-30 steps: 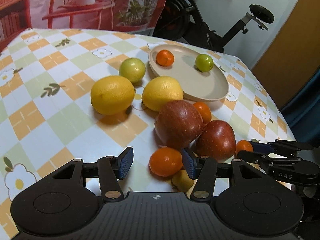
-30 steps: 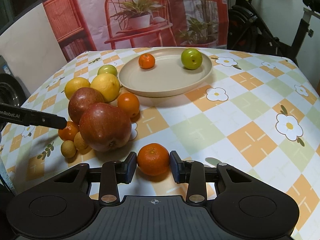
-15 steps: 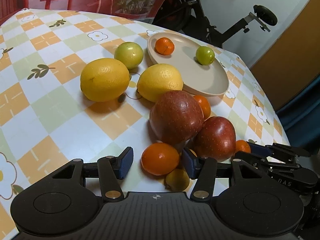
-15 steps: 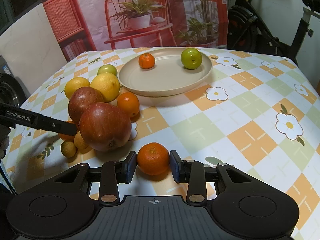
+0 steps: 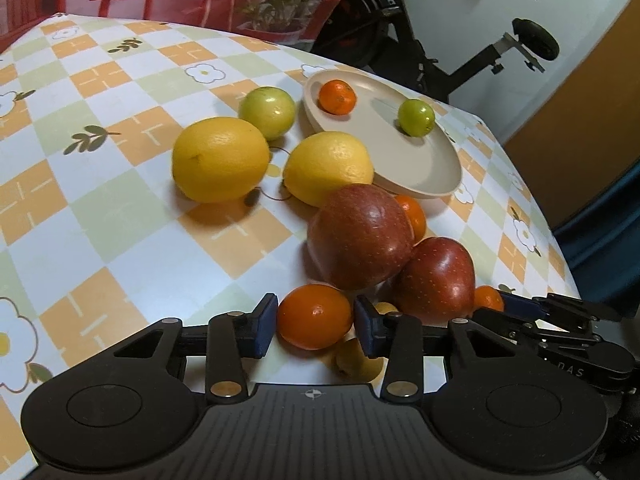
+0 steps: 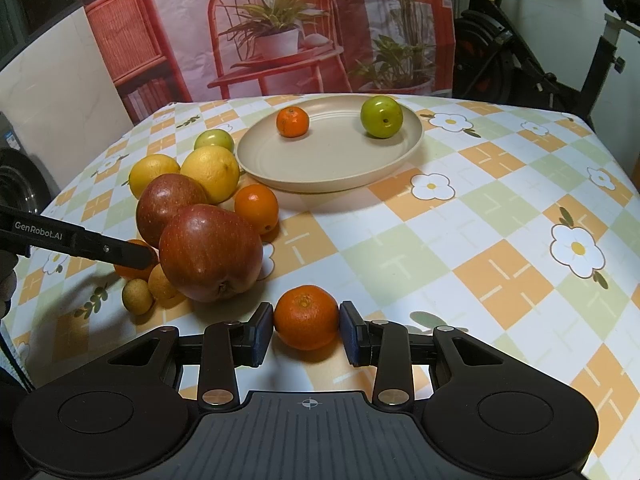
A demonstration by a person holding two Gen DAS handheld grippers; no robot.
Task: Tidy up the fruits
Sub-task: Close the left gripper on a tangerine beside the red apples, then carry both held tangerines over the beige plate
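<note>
In the left wrist view my left gripper (image 5: 315, 330) straddles an orange tangerine (image 5: 315, 317) on the checked tablecloth. Its jaws are closing, and both blue pads touch the fruit's sides. My right gripper (image 6: 306, 326) is shut on another tangerine (image 6: 306, 317) that rests on the cloth near the front edge. A beige plate (image 6: 328, 160) farther back holds a tangerine (image 6: 293, 121) and a green fruit (image 6: 381, 116). Two red apples (image 5: 360, 236) (image 5: 434, 276) sit just beyond the left gripper's tangerine.
Two lemons (image 5: 220, 159) (image 5: 328, 167), a green fruit (image 5: 267, 112), an orange (image 5: 412, 216) and small yellow fruits (image 5: 356, 360) crowd around the apples. An exercise bike (image 6: 540, 52) stands behind the table. The table's edge falls away at the right.
My left gripper slid forward around the tangerine beside the apples, and its jaws narrowed onto it. The right gripper and its tangerine stayed still.
</note>
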